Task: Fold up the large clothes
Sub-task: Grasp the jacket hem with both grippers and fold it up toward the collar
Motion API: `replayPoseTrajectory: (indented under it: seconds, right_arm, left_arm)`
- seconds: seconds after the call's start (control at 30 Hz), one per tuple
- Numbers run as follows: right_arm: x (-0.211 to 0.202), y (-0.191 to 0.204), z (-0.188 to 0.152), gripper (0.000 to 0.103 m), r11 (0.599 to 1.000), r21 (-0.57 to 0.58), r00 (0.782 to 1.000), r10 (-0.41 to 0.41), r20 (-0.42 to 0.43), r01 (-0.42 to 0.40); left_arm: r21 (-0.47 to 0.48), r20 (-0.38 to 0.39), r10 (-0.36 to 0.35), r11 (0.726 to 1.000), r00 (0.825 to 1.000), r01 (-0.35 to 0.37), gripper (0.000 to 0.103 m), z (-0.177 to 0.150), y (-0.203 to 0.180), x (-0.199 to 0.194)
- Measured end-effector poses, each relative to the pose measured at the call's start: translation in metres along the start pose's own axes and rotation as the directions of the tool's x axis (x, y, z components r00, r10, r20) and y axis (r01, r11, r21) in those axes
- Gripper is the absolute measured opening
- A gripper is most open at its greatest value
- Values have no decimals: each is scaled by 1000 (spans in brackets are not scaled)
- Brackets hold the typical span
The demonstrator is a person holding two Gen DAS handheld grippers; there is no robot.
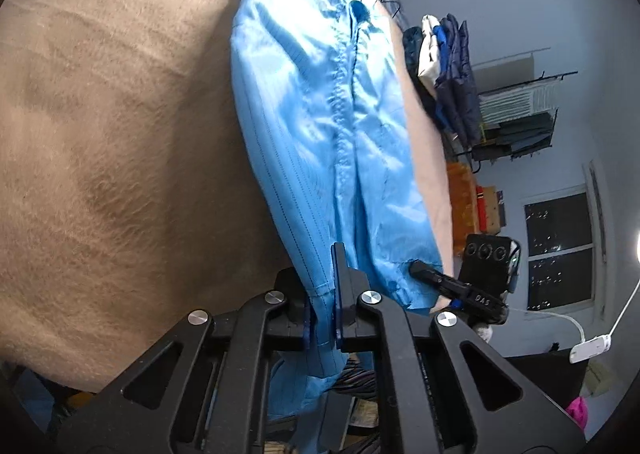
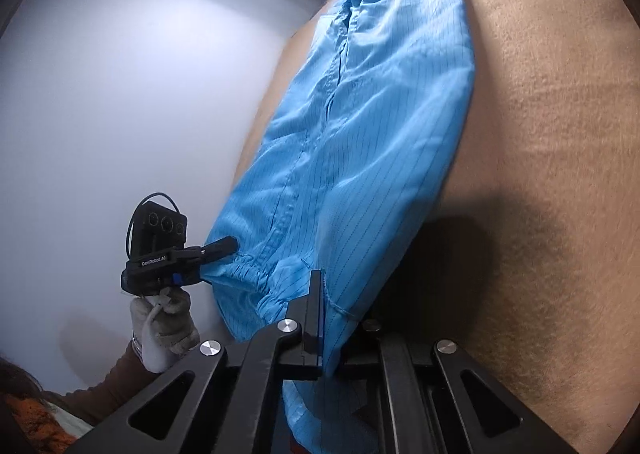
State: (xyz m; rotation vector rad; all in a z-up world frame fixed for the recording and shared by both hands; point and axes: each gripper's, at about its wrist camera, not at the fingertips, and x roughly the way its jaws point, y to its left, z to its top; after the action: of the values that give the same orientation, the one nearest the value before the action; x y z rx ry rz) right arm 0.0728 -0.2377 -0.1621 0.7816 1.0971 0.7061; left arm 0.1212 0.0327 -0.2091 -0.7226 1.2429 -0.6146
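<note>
Your garment (image 1: pixel 320 126) lies on the blanket (image 1: pixel 112 134), running from the frame's top down to your two grippers (image 1: pixel 322 294) (image 2: pixel 326 318) at the bottom edge.

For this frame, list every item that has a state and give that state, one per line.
Light blue pinstriped garment: spread lengthwise on the tan fuzzy blanket, near hem pinched at two points.
Left gripper: shut on the hem.
Right gripper: shut on the hem.
Zipper: closed.

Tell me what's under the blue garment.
The blue garment lies stretched over a tan fuzzy blanket, which shows along both its sides. Whatever sits beneath the blanket, or under the garment's middle, is covered. The near hem hangs off the edge.
</note>
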Motion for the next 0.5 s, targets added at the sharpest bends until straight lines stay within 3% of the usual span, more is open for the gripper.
replayPoseTrajectory:
  seconds: [0.17, 0.5]
  right_arm:
    - [-7, 9, 12, 1, 1000, -13, 999, 20, 36, -20]
    - [-32, 33, 77, 1, 998, -51, 994, -36, 99, 42]
  left_arm:
    - [7, 41, -19, 1000, 999, 19, 5, 20, -16, -10]
    - [25, 112, -3, 1000, 994, 1, 5, 84, -52, -16]
